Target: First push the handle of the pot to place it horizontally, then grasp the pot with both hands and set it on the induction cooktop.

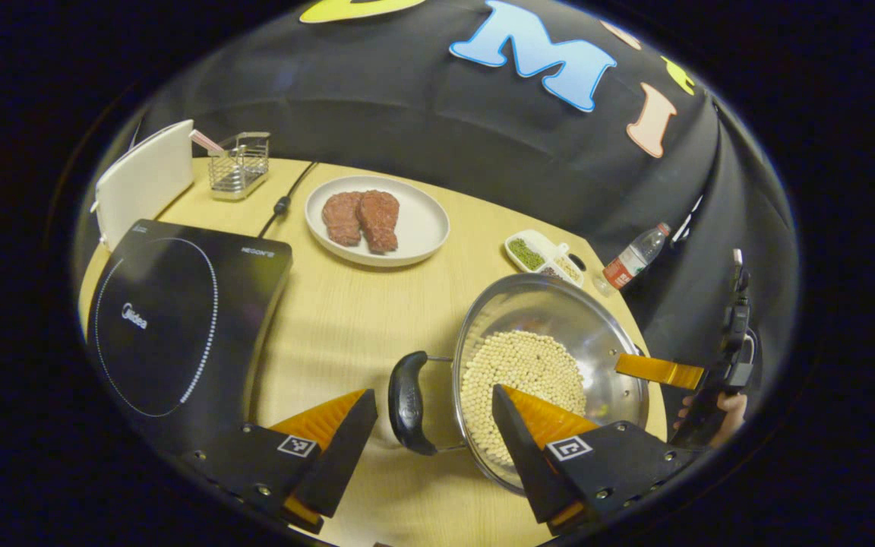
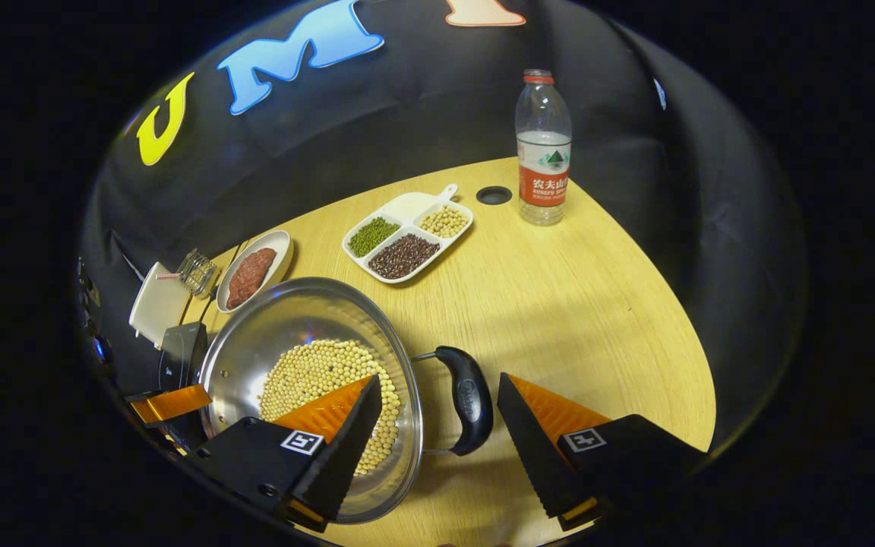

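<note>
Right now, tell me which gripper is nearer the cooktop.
Left. The left gripper is at the side of the pot next to the cooktop; the right gripper is at the pot's far side.

light wood tabletop. resting on it: steel pot of pale beans, near edge; black induction cooktop; white plate with two meat pieces; divided white dish of green, dark and pale beans; clear water bottle, upright; wire basket; white board at far corner; black cable.
</note>
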Tool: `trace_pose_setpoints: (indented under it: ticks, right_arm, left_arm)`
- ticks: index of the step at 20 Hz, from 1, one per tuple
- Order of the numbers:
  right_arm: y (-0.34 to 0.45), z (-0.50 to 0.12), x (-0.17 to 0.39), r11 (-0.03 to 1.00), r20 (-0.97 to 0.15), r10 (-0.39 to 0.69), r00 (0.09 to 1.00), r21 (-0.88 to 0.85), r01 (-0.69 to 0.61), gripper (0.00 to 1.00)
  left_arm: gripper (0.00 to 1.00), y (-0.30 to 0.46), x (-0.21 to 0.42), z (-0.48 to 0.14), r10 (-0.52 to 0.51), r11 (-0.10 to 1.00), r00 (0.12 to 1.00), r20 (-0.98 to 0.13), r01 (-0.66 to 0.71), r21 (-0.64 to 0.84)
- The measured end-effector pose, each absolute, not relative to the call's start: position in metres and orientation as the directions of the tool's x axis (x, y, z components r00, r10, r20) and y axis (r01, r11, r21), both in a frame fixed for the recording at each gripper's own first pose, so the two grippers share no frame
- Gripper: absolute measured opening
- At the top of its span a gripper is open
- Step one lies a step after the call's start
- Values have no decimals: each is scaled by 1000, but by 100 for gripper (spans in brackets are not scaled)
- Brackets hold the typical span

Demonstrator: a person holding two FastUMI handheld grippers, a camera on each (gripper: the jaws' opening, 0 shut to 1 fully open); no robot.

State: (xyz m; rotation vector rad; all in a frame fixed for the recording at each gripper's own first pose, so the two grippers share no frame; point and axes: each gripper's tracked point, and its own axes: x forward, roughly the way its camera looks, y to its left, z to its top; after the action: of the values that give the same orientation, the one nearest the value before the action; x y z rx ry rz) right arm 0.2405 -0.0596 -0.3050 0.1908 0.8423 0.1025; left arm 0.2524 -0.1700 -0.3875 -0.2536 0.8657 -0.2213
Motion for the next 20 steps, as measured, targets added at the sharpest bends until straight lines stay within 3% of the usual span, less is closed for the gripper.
trace_pose_setpoints:
  ticks: [8, 9, 10, 11, 12, 13, 14, 16, 17, 18, 20]
  right_arm:
    - [-52, -329, 252, 985, -740, 158, 653, 161, -56, 96]
    - [-54, -330, 251, 988, -742, 145, 654, 147, -52, 89]
    - [-57, -330, 251, 989, -741, 139, 656, 142, -49, 93]
    - [-59, -331, 252, 989, -740, 136, 659, 142, -44, 86]
    - [-62, -332, 253, 990, -741, 127, 660, 140, -34, 77]
    - [-61, -333, 252, 987, -741, 140, 657, 156, -35, 73]
    - [-61, -331, 250, 986, -742, 146, 654, 162, -36, 71]
    - [-60, -332, 248, 987, -743, 146, 653, 154, -46, 66]
    - [-61, -332, 247, 986, -747, 149, 648, 159, -44, 65]
    - [-60, -333, 244, 985, -758, 158, 633, 170, -41, 64]
    - [-57, -331, 239, 978, -762, 186, 620, 206, -40, 59]
  left_arm:
    - [91, -175, 266, -420, -304, 944, 578, -757, 78, -320]
    - [85, -174, 268, -422, -299, 945, 577, -760, 70, -318]
    - [74, -179, 267, -425, -313, 939, 574, -757, 66, -339]
    - [63, -182, 266, -425, -322, 934, 562, -762, 60, -351]
    - [63, -179, 266, -426, -314, 938, 560, -767, 55, -343]
    - [55, -179, 268, -426, -315, 937, 568, -760, 57, -346]
    - [61, -180, 269, -426, -319, 935, 567, -759, 57, -350]
    - [55, -180, 268, -427, -329, 927, 560, -760, 40, -372]
    - [58, -180, 269, -427, -330, 925, 561, -759, 34, -377]
    - [49, -178, 271, -426, -328, 927, 561, -760, 36, -374]
    - [50, -176, 271, -425, -319, 932, 557, -767, 39, -359]
